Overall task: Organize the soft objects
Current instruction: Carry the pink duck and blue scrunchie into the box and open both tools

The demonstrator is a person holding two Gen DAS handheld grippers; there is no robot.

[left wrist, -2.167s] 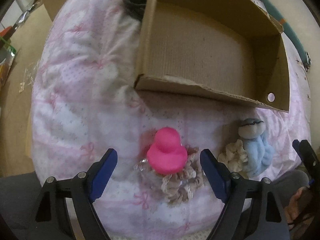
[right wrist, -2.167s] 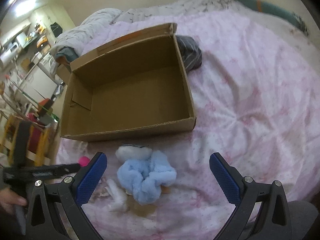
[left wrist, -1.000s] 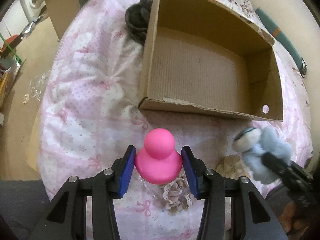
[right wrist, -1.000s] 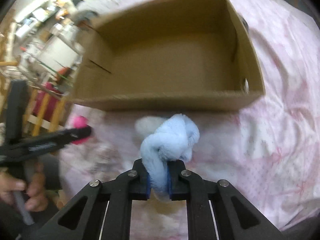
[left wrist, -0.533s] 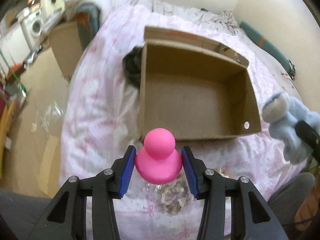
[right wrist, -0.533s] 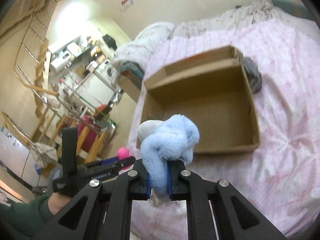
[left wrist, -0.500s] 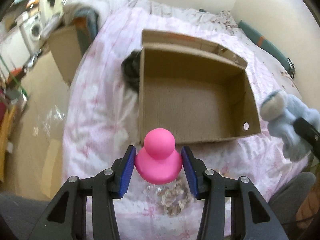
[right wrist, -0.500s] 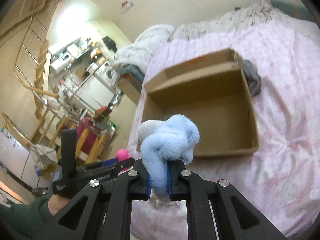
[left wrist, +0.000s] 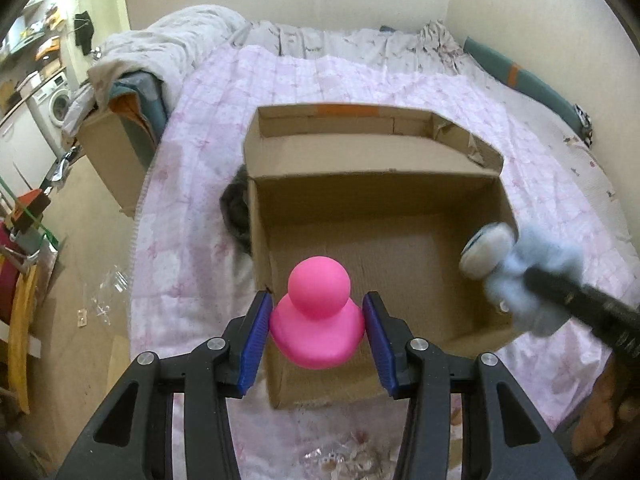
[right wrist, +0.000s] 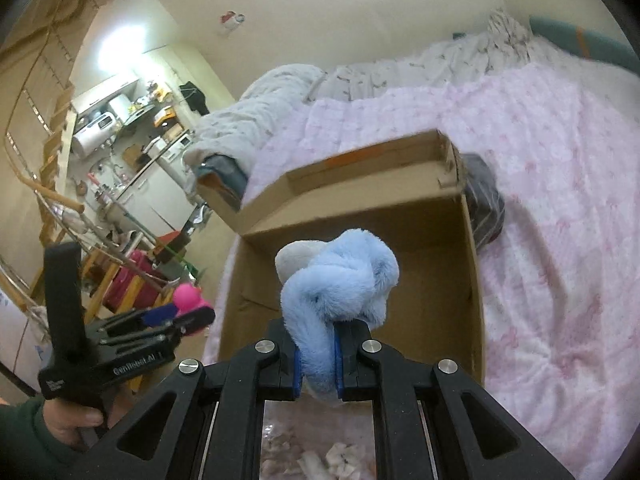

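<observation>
You're over a bed point(left wrist: 400, 80) quilted in soft pink, an open corrugated cardboard box point(left wrist: 372, 196) lying mid-bed. Your left gripper point(left wrist: 317, 338) clamps a smooth, rounded pink duck point(left wrist: 318, 312); your right gripper point(right wrist: 316, 356) pinches a fluffy blue plush point(right wrist: 340, 280) above the box.

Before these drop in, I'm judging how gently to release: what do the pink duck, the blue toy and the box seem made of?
Pink duck: smooth matte rubber or silicone, seamless, no shine.
Blue toy: plush, fuzzy pile, squashed between the pads.
Box: raw brown corrugated cardboard, ribbed floor, torn edges.
</observation>
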